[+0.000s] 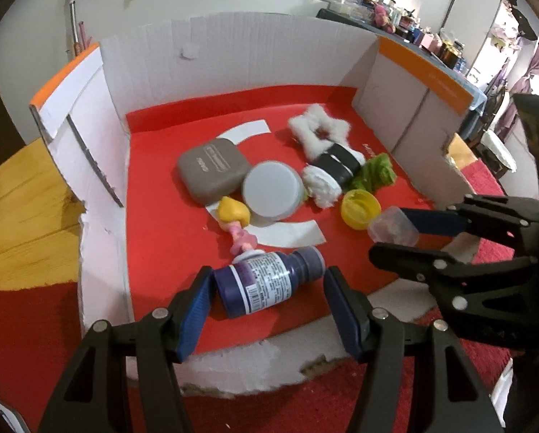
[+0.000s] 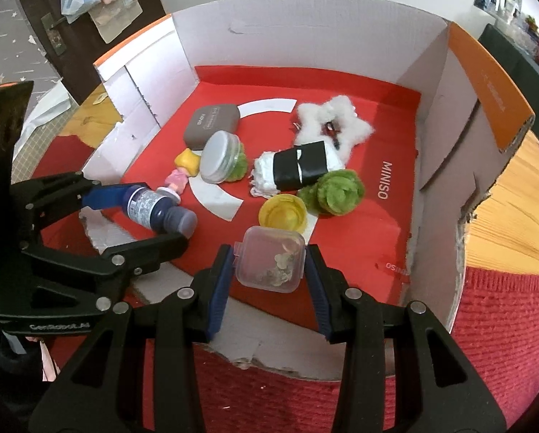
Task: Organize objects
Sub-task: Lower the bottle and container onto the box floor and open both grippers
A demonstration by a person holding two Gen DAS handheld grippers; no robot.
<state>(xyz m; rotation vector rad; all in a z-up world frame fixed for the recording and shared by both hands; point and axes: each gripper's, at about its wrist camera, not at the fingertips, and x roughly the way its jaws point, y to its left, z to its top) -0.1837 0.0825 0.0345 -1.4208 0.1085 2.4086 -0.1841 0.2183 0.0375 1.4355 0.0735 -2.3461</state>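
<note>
The left gripper has its jaws about half apart, clamped on the ends of a dark purple bottle that lies crosswise between the pads, low over the red floor of the cardboard box. The right gripper is drawn in narrow, gripping a small clear lidded container just beside a yellow cap

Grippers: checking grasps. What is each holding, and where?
The left gripper clamps the purple bottle end to end; right gripper clamps the clear container by opposite sides.
</note>
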